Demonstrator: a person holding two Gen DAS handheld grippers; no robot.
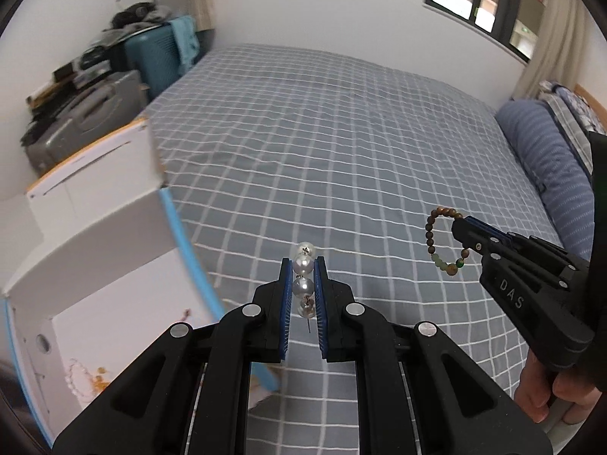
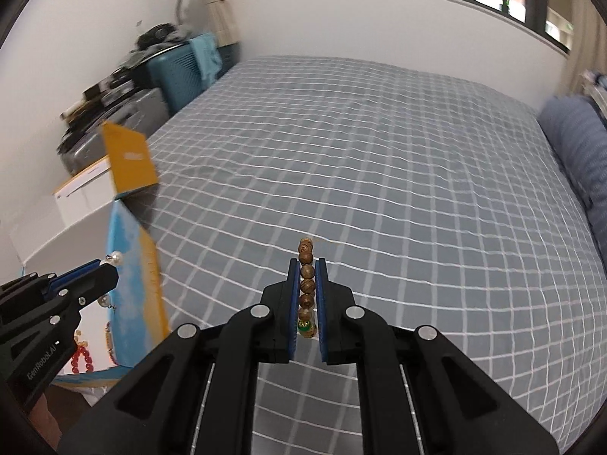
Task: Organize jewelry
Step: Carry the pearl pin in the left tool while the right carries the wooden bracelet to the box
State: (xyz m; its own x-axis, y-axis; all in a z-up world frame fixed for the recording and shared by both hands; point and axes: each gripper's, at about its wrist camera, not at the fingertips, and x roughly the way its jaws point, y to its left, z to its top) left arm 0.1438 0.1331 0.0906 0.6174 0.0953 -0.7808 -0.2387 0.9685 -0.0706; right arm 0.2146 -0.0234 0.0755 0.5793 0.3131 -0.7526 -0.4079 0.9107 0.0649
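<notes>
My left gripper (image 1: 304, 267) is shut on a string of white and grey pearls (image 1: 304, 280), held above the checked bed. In the right wrist view the left gripper (image 2: 108, 263) shows at the lower left with a pearl (image 2: 115, 256) at its tip, over the open box. My right gripper (image 2: 307, 265) is shut on a brown wooden bead bracelet (image 2: 306, 284) with a green bead low down. From the left wrist view that bracelet (image 1: 447, 240) hangs as a ring from the right gripper (image 1: 461, 223) at the right.
An open white box (image 1: 95, 250) with blue and orange flaps (image 2: 131, 163) sits at the bed's left edge, with red beads (image 2: 81, 360) and other jewelry inside. Suitcases (image 1: 87, 113) stand against the wall behind it. A blue pillow (image 1: 546, 159) lies at the right.
</notes>
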